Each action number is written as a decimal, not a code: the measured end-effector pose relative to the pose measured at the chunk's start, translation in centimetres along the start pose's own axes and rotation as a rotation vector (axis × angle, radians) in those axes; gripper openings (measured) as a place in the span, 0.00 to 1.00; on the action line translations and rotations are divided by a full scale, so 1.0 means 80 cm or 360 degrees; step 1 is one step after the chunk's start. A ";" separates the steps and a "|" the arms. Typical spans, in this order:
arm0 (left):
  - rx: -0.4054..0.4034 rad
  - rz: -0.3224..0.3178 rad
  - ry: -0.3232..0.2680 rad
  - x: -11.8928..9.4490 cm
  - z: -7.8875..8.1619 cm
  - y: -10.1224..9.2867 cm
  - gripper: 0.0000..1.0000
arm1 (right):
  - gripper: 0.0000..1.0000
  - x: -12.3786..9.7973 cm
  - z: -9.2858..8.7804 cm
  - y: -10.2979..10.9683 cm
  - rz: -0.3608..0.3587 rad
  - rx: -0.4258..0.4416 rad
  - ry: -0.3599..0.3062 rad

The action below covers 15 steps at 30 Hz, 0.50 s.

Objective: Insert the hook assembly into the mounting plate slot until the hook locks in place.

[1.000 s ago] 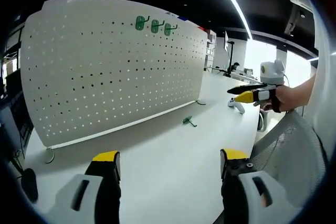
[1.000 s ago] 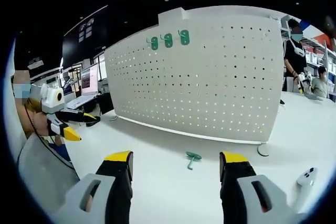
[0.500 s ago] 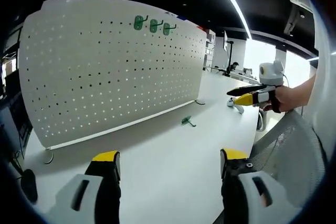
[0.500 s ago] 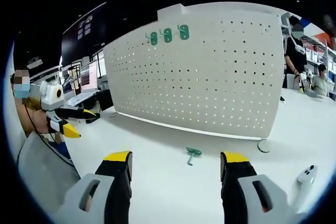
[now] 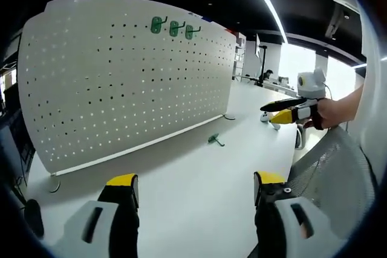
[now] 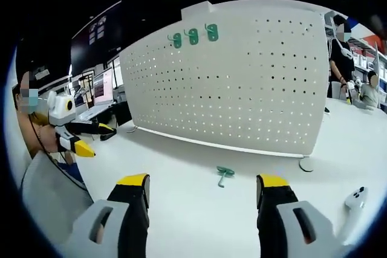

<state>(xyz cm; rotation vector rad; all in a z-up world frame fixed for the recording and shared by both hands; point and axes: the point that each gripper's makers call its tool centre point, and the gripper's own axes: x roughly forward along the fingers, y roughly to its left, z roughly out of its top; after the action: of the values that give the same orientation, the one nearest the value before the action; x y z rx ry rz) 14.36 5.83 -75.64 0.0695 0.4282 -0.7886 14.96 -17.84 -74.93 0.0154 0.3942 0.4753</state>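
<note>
— Has anything moved since a second ago?

— Nothing on the table; both cameras have drifted slightly, so the pegboard sits a little differently in each view, and the loose hook lies where it did.

— Where is that hook?

— A small green hook (image 5: 213, 139) lies flat on the white table (image 5: 181, 191), just in front of the pegboard's lower edge. In the right gripper view the same hook (image 6: 225, 173) rests between that gripper's two jaws but farther off, untouched.

— And the board?

— A large white pegboard (image 5: 121, 77) stands upright on the table on small round feet. Three green hooks (image 5: 173, 27) hang in a row near its top edge.

— What are the grippers doing?

— The left gripper (image 5: 196, 185) has its yellow-tipped jaws spread wide and holds nothing. The right gripper (image 6: 205, 187) is likewise spread wide and empty. In the left gripper view, a hand carries the right gripper in the air at the right.

— Anything else?

— A white controller (image 6: 352, 200) lies on the table at the far right. People stand in the background.
</note>
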 end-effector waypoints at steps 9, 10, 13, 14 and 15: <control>0.0051 -0.0044 0.0005 0.013 0.013 -0.004 0.81 | 0.70 0.001 -0.001 0.001 0.0005 0.0004 0.0004; 0.0058 -0.0051 0.0007 0.015 0.014 -0.005 0.81 | 0.70 0.001 -0.001 0.001 0.0005 0.0003 0.0006; 0.0081 -0.0073 0.0019 0.020 0.017 -0.007 0.81 | 0.69 0.001 0.000 0.002 0.0011 0.0001 0.0005; 0.0089 -0.0085 0.0031 0.023 0.017 -0.007 0.81 | 0.69 0.001 -0.001 0.002 0.0014 -0.0003 0.0005; 0.0097 -0.0091 0.0039 0.025 0.016 -0.007 0.81 | 0.69 0.001 -0.001 0.003 0.0016 -0.0005 0.0006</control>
<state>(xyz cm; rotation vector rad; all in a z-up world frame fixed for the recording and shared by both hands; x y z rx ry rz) 15.68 3.81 -75.20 0.1244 0.4312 -0.8576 14.94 -17.61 -75.02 0.0133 0.3974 0.4857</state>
